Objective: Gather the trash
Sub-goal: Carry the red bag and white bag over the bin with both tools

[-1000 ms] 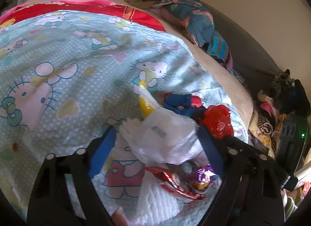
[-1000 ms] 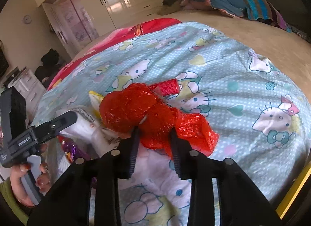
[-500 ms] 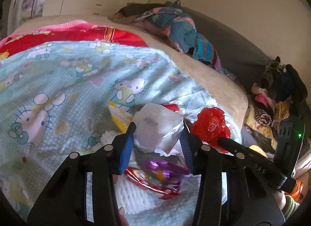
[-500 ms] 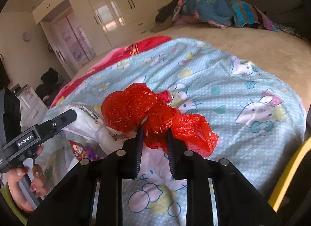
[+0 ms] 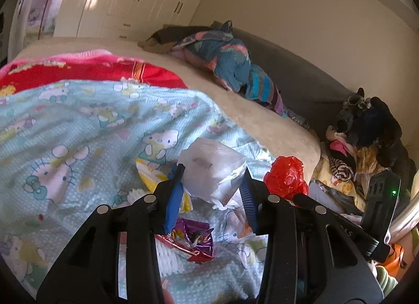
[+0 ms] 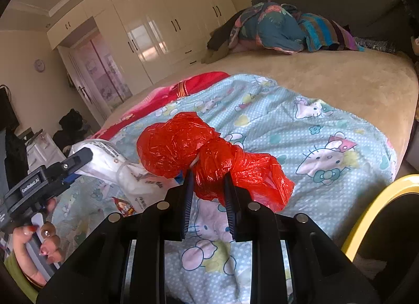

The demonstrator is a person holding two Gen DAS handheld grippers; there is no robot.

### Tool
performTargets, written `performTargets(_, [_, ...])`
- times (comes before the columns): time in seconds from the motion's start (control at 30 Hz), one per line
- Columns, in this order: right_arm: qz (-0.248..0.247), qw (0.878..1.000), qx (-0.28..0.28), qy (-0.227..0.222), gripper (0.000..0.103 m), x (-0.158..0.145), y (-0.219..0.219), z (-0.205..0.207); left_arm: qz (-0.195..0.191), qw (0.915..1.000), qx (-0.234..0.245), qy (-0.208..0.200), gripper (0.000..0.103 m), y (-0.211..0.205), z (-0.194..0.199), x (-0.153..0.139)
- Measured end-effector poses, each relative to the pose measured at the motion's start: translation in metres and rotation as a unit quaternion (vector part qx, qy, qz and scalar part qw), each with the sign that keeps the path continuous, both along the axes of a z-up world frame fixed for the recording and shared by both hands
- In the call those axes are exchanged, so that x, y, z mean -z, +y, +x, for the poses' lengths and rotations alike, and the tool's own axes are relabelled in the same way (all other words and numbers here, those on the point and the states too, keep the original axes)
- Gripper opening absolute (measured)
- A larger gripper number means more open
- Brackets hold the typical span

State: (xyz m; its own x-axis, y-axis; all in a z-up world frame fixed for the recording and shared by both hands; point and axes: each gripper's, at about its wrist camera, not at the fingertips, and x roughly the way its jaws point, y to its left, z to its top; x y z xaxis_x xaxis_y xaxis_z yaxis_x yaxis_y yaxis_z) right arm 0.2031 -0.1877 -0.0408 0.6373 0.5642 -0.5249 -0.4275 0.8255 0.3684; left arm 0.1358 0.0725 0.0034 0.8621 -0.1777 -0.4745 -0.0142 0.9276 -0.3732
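Both bits of trash are held up off the quilt (image 6: pixel 327 126), probably for binning: the white bag (image 5: pixel 213 170) is pinched in the just-closed left gripper (image 5: pixel 212 194), the red bag (image 6: pixel 209 157) is clamped in the nearly shut right gripper (image 6: pixel 208 199).

A home bedroom: a wide bed (image 6: pixel 327 81) under a cartoon-cat quilt (image 6: pixel 301 131), glossy cream wardrobes (image 6: pixel 162 26) along the wall, what seem to be heaped clothes (image 5: pixel 366 131) beside it.

On the pale blue cartoon-cat quilt (image 5: pixel 78 126): white bag (image 5: pixel 212 170), red bag (image 6: pixel 209 157), purple wrapper (image 5: pixel 193 236), yellow wrapper (image 5: pixel 152 175). Beyond the quilt, a red blanket (image 5: pixel 91 71).
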Motion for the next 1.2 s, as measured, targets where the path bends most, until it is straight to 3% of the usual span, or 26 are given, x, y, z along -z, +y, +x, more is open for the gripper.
performTargets(0.47, [0.005, 0.999, 0.029, -0.029, 0.022, -0.025, -0.031, -0.013, 0.006, 0.9989, 0.025, -0.04, 0.033, -0.017, -0.025, -0.032])
performTargets(1.2, [0.001, 0.995, 0.092, -0.042, 0.022, -0.04, -0.099, -0.043, 0.034, 0.9954, 0.073, -0.053, 0.033, -0.068, -0.04, -0.039])
